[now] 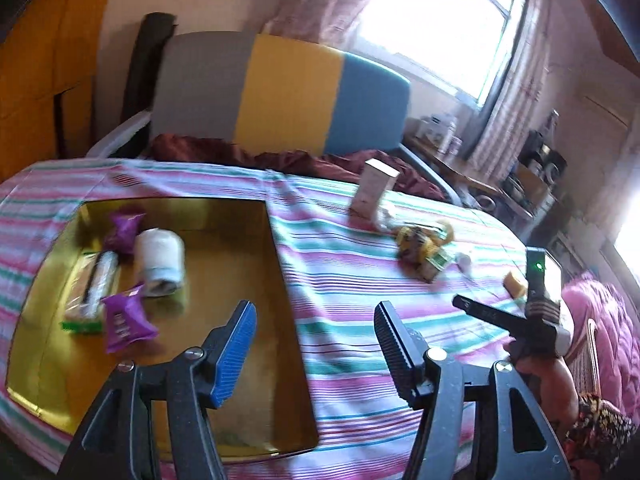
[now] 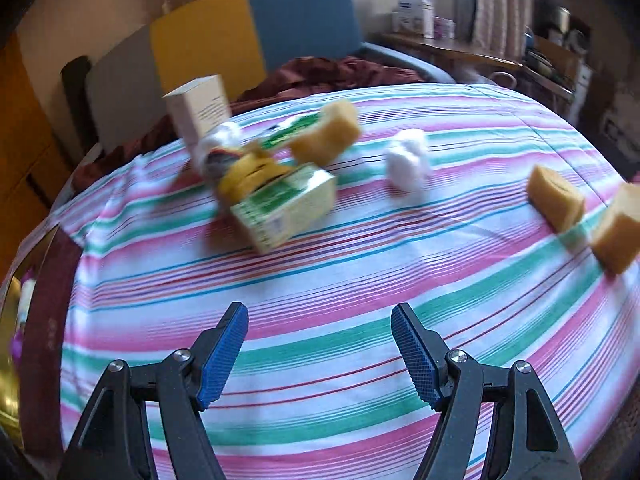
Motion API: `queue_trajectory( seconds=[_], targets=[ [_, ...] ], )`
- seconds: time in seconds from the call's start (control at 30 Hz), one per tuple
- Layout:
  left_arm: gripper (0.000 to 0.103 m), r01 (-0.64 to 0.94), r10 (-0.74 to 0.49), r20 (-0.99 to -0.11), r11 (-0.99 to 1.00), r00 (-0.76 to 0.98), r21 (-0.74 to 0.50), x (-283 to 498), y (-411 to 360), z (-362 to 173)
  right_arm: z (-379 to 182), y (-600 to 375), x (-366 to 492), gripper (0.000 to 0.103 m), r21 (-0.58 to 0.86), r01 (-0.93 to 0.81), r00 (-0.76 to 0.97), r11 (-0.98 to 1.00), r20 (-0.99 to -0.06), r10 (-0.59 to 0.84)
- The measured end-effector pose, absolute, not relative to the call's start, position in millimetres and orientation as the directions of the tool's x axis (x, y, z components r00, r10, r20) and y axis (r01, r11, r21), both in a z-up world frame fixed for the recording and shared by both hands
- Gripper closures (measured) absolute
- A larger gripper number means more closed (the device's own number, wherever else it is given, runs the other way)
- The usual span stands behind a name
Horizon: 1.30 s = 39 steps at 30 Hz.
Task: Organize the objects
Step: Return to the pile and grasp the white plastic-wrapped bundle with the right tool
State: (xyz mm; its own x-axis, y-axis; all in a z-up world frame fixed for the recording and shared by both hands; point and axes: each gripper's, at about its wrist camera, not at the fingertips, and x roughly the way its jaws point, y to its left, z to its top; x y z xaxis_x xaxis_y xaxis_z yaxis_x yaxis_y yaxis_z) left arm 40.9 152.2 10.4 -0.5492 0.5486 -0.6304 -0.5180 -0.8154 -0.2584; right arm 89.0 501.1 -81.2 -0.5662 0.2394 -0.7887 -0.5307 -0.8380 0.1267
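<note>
Tongs [image 2: 318, 354] empty; blurred cartons [image 2: 284, 204].

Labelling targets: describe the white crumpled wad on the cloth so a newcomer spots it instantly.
On the striped cloth, look right of the cluttered pile around the green-and-cream carton. The white wad sits alone there, left of the tan sponge blocks: soft, crumpled and pure white, unlike its boxy neighbours.

The left gripper [image 1: 316, 344] points forward and downward with its jaws standing apart and nothing between its ribbed pads [image 1: 236, 352]. The right gripper [image 2: 320, 352] is tilted downward too, jaws spread and empty, blue pads [image 2: 222, 356] facing each other. In the left wrist view the person's right hand [image 1: 536, 364] grasps the right gripper's handle, a patterned sleeve [image 1: 596, 432] behind it.
</note>
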Motion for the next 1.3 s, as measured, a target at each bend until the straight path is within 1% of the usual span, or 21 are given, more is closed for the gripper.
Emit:
queue_trajectory(
  seconds=[0.23,0.37,0.53,0.63,0.87,0.9,0.93,0.97,1.03,1.1,1.17,1.3],
  targets=[
    [0.041,-0.635,0.580,-0.687,-0.740,-0.437,-0.221,53,209,-3,-82,536,92,0.028,0.127,-0.569,-0.564,-0.812,-0.779,0.274],
    [0.041,-0.680,0.578,-0.715,-0.706,-0.392,-0.197,61,236,-12,-79,563,82,0.028,0.124,-0.591,-0.565,-0.797,-0.769,0.299],
    [0.041,-0.702,0.569,-0.747,-0.684,-0.342,-0.200,63,255,-26,-68,599,56,0.028,0.126,-0.615,-0.572,-0.778,-0.751,0.330],
    [0.041,-0.704,0.553,-0.772,-0.681,-0.314,-0.201,63,263,-36,-66,616,39,0.028,0.150,-0.624,-0.579,-0.767,-0.748,0.325],
    [0.041,-0.706,0.518,-0.806,-0.683,-0.287,-0.187,62,271,-49,-82,634,8,0.029,0.138,-0.635,-0.560,-0.760,-0.760,0.330],
    [0.041,-0.708,0.515,-0.809,-0.681,-0.282,-0.187,62,273,-50,-85,635,5,0.031,0.137,-0.632,-0.560,-0.763,-0.761,0.328],
    [0.041,-0.710,0.515,-0.812,-0.678,-0.276,-0.188,61,274,-50,-88,636,4,0.035,0.134,-0.630,-0.558,-0.765,-0.763,0.327],
    [0.041,-0.712,0.514,-0.813,-0.677,-0.274,-0.187,61,276,-50,-92,637,3,0.043,0.125,-0.629,-0.551,-0.767,-0.767,0.327],
    [0.041,-0.719,0.509,-0.816,-0.672,-0.275,-0.177,60,281,-51,-96,640,4,0.050,0.134,-0.631,-0.549,-0.764,-0.773,0.317],
    [0.041,-0.726,0.513,-0.815,-0.664,-0.269,-0.178,58,288,-50,-95,641,8,0.060,0.154,-0.625,-0.567,-0.765,-0.763,0.310],
    [0.041,-0.731,0.513,-0.815,-0.660,-0.270,-0.173,55,296,-50,-95,638,9,0.064,0.148,-0.604,-0.572,-0.783,-0.765,0.297],
    [0.041,-0.724,0.511,-0.816,-0.667,-0.271,-0.178,47,310,-53,-93,617,6,0.065,0.133,-0.497,-0.609,-0.858,-0.758,0.234]
  ],
)
